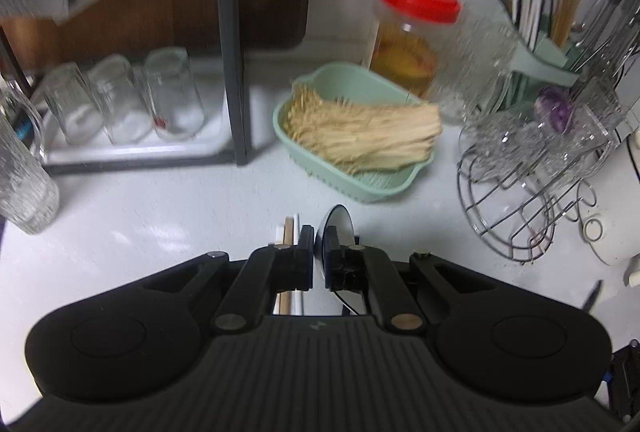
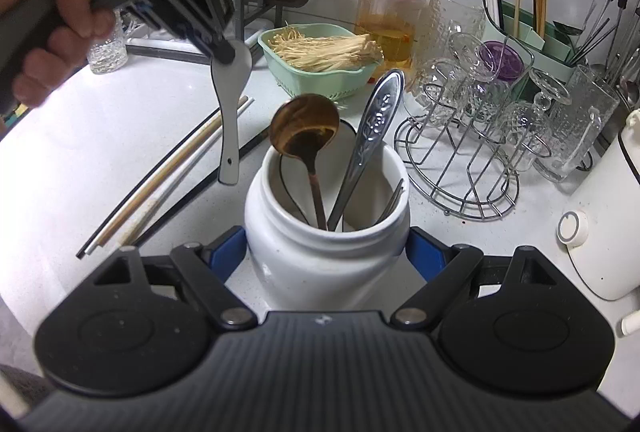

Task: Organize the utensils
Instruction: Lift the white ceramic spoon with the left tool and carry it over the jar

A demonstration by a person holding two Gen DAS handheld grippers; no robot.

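My left gripper (image 1: 320,252) is shut on the bowl of a white ceramic spoon (image 2: 231,100), which hangs handle-down above the counter, left of the white jar (image 2: 326,252). In the left wrist view the spoon's bowl (image 1: 336,222) shows between the fingers. My right gripper (image 2: 326,256) grips the white jar from both sides. In the jar stand a brown wooden spoon (image 2: 304,128), a patterned metal spoon (image 2: 370,136) and other metal utensils. Several chopsticks (image 2: 168,176) lie on the counter to the left; they also show under the left gripper (image 1: 290,230).
A green basket of enoki mushrooms (image 2: 320,64), a red-lidded jar (image 2: 390,16), a wire rack of glasses (image 2: 480,120), a green holder with chopsticks (image 2: 528,24) and a white appliance (image 2: 600,232) stand around. Upturned glasses (image 1: 128,100) sit under a shelf at left.
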